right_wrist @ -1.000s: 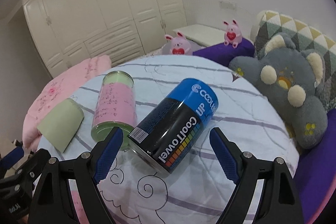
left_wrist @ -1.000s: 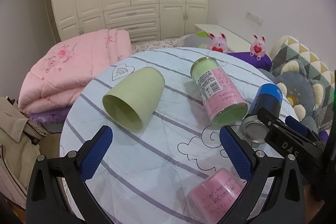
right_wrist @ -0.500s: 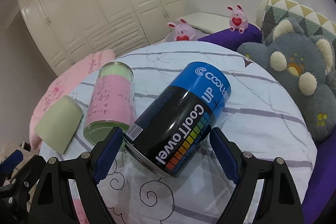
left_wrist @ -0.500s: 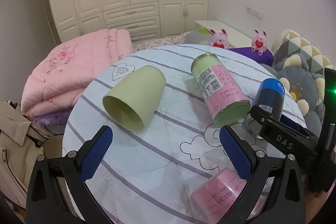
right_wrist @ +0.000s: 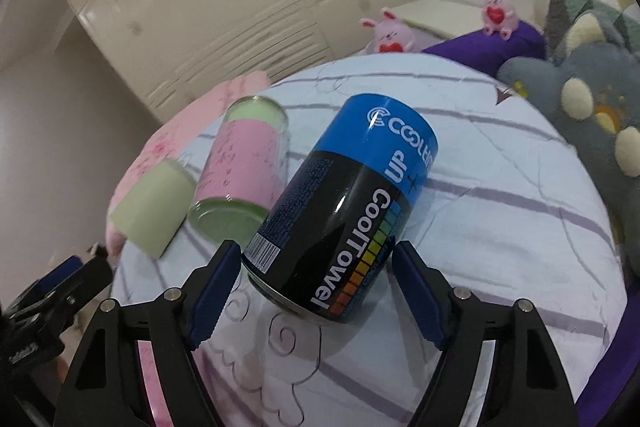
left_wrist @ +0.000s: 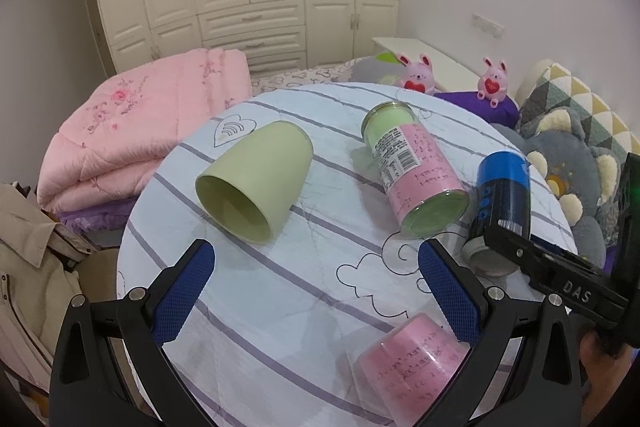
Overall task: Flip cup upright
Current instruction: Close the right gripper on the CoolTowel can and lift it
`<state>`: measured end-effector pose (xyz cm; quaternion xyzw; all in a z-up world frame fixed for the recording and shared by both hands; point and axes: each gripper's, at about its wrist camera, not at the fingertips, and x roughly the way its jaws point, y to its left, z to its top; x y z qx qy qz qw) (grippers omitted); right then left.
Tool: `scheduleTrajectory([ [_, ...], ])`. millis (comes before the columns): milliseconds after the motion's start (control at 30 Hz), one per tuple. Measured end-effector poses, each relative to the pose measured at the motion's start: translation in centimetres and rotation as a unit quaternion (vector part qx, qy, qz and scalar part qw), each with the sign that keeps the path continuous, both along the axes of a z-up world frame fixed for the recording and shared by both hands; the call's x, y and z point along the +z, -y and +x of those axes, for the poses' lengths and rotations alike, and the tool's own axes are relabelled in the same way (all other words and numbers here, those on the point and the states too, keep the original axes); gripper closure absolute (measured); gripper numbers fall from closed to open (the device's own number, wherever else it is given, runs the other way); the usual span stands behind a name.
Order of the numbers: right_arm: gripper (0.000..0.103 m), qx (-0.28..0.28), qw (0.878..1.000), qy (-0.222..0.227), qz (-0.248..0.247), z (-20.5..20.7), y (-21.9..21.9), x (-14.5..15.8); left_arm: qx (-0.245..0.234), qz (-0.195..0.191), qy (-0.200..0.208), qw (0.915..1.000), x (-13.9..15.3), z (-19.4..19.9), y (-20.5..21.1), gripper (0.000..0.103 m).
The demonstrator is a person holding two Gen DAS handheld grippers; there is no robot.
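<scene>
A pale green cup (left_wrist: 256, 185) lies on its side on the round table, mouth toward me; it also shows at the left in the right wrist view (right_wrist: 154, 209). My left gripper (left_wrist: 316, 291) is open and empty, just short of the cup. My right gripper (right_wrist: 314, 291) is open, its pads on either side of the base of a blue and black can (right_wrist: 344, 211) that lies on its side; the left pad is close to the can, contact unclear. The can also shows in the left wrist view (left_wrist: 500, 203).
A pink-labelled jar (left_wrist: 416, 171) lies on its side between cup and can. A second pink jar (left_wrist: 408, 363) lies at the table's near edge. A pink quilt (left_wrist: 132, 131) sits left, plush cushions (left_wrist: 568, 167) right, behind the striped table (left_wrist: 300, 291).
My right gripper has moved forward so the can's base now sits between its pads. The left gripper has barely moved.
</scene>
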<state>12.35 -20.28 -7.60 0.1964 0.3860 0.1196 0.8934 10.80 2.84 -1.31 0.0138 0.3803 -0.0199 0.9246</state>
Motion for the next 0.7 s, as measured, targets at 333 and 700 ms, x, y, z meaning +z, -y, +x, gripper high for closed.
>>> scheduleTrajectory([
  [333,0.029,0.099,0.994,-0.036,-0.003,-1.2,0.3,0.2,-0.020,-0.019,-0.020,0.9994,0.7,-0.8,1.3,0.000],
  [700,0.034,0.117,0.991,-0.058,-0.034,-1.8,1.3,-0.1,-0.028,-0.031,-0.054,0.9977,1.4,-0.6,4.0,0.000],
])
